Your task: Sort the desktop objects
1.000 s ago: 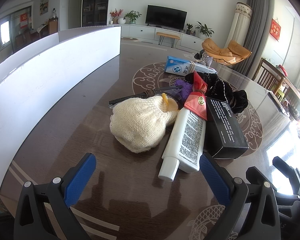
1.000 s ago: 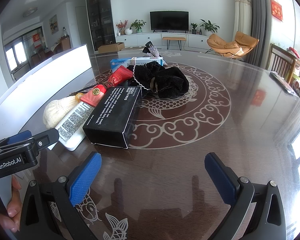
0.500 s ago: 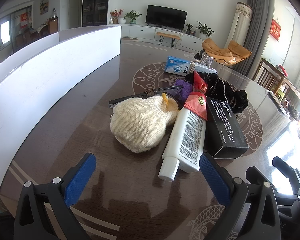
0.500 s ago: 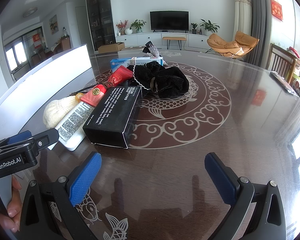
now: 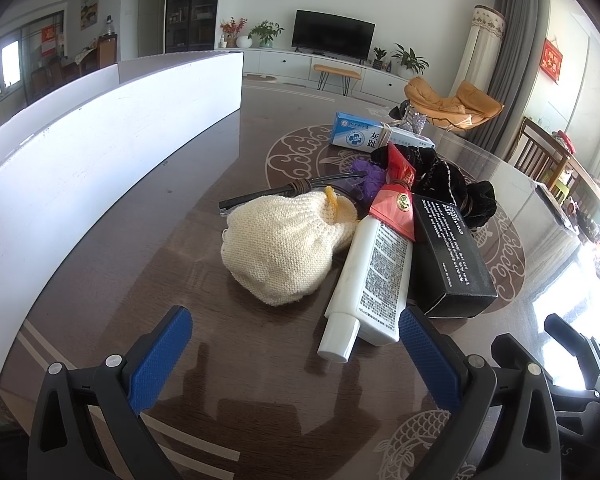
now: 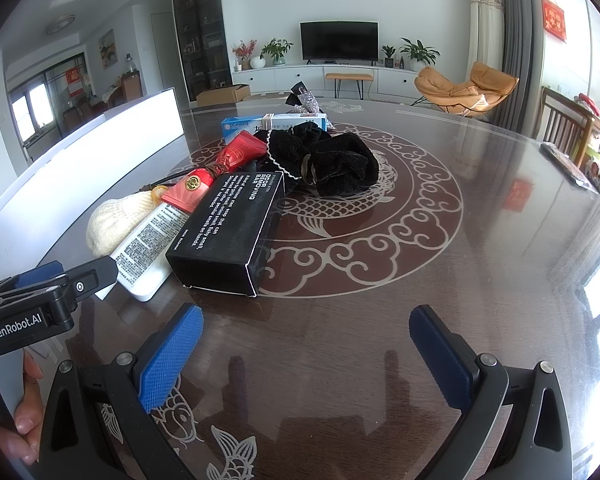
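A pile of objects lies on the dark round table (image 5: 140, 264). A cream knitted pouch (image 5: 280, 248) sits nearest my left gripper (image 5: 296, 348), which is open and empty just short of it. Beside the pouch lie a white tube with a red end (image 5: 376, 276) and a black box (image 5: 448, 256). Behind them are a black velvet cloth (image 5: 452, 184), a purple item (image 5: 364, 174), a dark stick (image 5: 284, 192) and a blue-white box (image 5: 360, 134). My right gripper (image 6: 306, 350) is open and empty, short of the black box (image 6: 228, 232) and the black cloth (image 6: 332, 160).
A long white board (image 5: 80, 152) stands along the table's left side. The left gripper's body (image 6: 32, 304) and a hand show at the left of the right wrist view. Wooden chairs (image 6: 568, 128) stand at the far right edge.
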